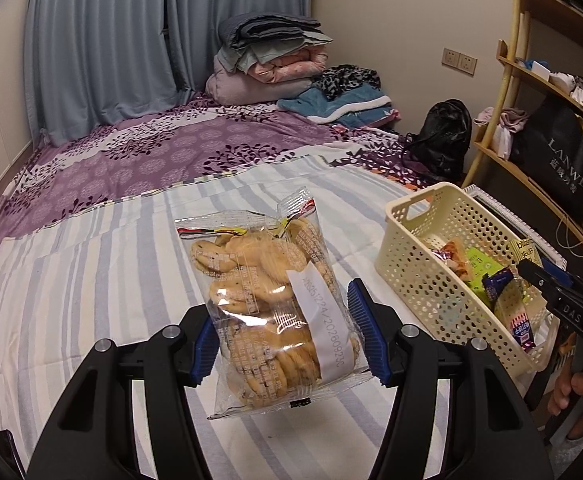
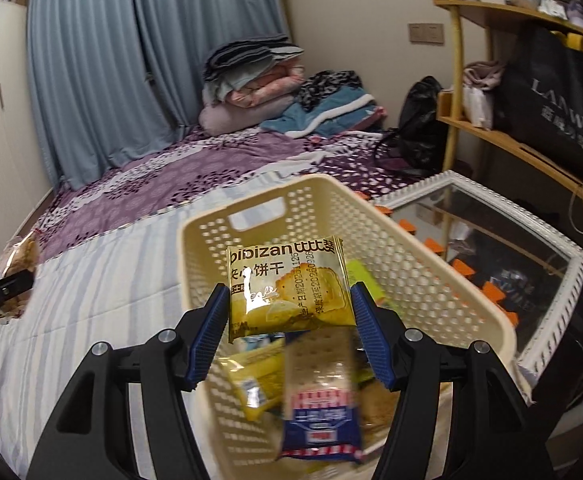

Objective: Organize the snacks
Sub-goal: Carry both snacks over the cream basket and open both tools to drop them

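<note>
A: What was in the cream basket?
B: Several snack packets. The right gripper clamped a gold biscuit packet above it.
A: The left gripper?
B: Pinched on a clear cookie bag over the striped bedsheet, blue curtains behind.

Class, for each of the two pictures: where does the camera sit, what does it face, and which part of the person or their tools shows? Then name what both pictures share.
Left wrist view: on the left hand-held gripper, facing the bed; it grips a clear cookie bag; a hand shows at right.
Right wrist view: on the right hand-held gripper, over the cream basket, pads beside a gold biscuit packet.
Shared: basket, striped sheet, curtains, shelf.
</note>
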`<state>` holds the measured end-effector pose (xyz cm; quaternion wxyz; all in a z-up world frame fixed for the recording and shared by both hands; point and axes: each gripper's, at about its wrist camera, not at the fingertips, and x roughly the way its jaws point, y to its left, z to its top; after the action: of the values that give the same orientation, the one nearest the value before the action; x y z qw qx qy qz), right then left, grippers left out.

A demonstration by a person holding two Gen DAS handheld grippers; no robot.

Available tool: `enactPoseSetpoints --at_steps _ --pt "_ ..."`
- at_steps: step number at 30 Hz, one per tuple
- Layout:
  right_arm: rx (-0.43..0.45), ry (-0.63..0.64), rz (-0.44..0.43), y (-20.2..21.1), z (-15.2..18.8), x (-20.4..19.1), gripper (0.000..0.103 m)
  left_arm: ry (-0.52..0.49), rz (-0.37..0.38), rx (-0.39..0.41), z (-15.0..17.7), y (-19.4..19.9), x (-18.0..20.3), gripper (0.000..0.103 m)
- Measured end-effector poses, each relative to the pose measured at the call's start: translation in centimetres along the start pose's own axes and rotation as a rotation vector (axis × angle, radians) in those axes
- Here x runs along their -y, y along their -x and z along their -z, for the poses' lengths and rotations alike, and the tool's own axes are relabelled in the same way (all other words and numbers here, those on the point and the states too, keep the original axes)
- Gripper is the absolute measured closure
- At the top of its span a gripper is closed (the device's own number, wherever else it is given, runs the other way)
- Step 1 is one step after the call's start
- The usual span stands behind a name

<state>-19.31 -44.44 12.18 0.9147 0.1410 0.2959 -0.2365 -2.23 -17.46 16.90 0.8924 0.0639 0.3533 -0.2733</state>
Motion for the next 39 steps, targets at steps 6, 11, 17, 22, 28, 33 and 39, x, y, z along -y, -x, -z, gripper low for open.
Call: enactPoseSetpoints --at_steps 6,11,17,22,28,33,39 --pt "-0.016 -0.024 0.045 -0.4 0.6 1.5 0.039 -0.026 0.037 -0.012 -0.2 -0.6 1.6 0.042" --pt "-0.055 -0.05 0.047 -1.2 1.1 2.9 0.036 -0.052 0.075 -0.022 -0.5 -1.1 3.4 0.042" --pt "-0.048 -0.071 0.018 -1.1 1.3 3.6 0.029 -0.081 0.118 -0.032 -1.0 -1.8 5.8 0.042" --pt "-0.024 -0.062 0.02 -0.4 1.3 3.6 0.029 -0.116 0.172 -0.051 -1.2 -2.8 8.5 0.042" --pt "0.009 -0.061 0.04 0.7 1.5 4.1 0.026 -0.169 0.246 -0.079 -1.1 -4.0 12.4 0.042" --pt "0.02 -0.082 0.054 1.2 1.4 5.2 0.027 -0.207 0.294 -0.092 -1.1 -5.0 15.2 0.042" --pt "0.035 -0.108 0.078 2.1 1.7 6.4 0.026 -0.242 0.337 -0.108 -1.2 -6.4 17.3 0.042"
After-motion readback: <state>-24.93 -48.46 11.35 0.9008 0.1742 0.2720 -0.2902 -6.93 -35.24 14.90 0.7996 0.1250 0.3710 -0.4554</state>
